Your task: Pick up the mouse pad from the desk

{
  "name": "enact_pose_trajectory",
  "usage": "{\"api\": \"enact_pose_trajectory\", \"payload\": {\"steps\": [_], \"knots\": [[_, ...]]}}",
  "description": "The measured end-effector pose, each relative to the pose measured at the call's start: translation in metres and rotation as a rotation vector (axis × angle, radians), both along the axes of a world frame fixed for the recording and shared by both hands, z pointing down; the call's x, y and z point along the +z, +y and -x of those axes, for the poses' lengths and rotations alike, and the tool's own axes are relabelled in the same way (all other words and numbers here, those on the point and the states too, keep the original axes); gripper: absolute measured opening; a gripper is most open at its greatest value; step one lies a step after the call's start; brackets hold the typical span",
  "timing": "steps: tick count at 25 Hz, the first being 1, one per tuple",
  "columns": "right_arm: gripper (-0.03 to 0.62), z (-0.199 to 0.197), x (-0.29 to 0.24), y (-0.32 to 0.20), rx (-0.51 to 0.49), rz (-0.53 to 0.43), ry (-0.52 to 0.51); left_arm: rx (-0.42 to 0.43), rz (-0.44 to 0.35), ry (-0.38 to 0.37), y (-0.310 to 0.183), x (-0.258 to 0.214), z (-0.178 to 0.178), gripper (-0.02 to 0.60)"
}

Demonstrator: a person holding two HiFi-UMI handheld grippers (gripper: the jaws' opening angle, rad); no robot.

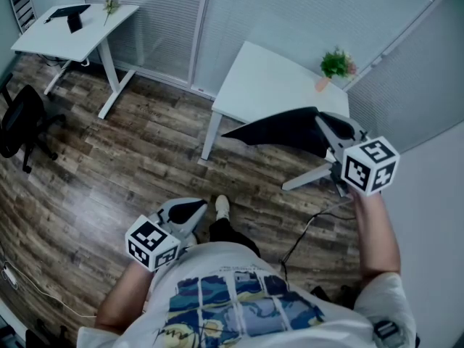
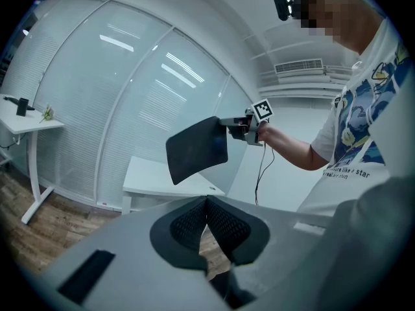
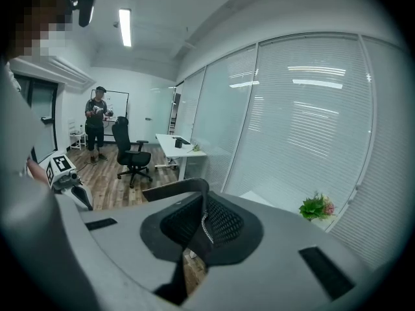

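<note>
Right hand-held gripper [image 1: 324, 130]: jaws clamped on one edge of the pad [image 1: 281, 130].

Pad position: off the counter [image 1: 254, 85], held in the air over the counter's near edge. The rest of the sheet reaches out from the jaws toward the counter's left side. It lies roughly flat, with a slight sag.

Left gripper view: the pad [image 2: 196, 149] shows as a dark, gently curved sheet above the counter [image 2: 155, 177], with clear space between the two. The right hand-held gripper [image 2: 237, 127] holds it by the edge on the person's side.

Right gripper view: the pad's edge [image 3: 174, 189] runs out from between the mesh pads [image 3: 222, 223], which press on it from both sides.

Left hand-held gripper [image 1: 192, 210]: jaws together, tips meeting, nothing between them [image 2: 206, 207]. It sits well apart from the counter on the near side, over the wood floor [image 1: 109, 172], and well apart from the pad.

Plant [image 1: 335, 64]: on the counter's far right corner, beyond the pad and not touching it.
</note>
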State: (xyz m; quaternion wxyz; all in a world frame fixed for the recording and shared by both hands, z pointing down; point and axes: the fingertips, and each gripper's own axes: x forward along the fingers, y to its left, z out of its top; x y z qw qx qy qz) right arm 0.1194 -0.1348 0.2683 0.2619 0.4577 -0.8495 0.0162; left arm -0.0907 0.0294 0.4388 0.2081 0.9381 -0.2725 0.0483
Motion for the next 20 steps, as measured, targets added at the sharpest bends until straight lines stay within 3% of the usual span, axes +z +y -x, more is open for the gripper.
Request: {"api": "enact_pose_trajectory", "payload": {"steps": [20], "knots": [[0.023,-0.017,0.006,-0.007,0.017,0.008,-0.003,0.020,0.024,-0.004,-0.009,0.005,-0.014,0.003]]}}
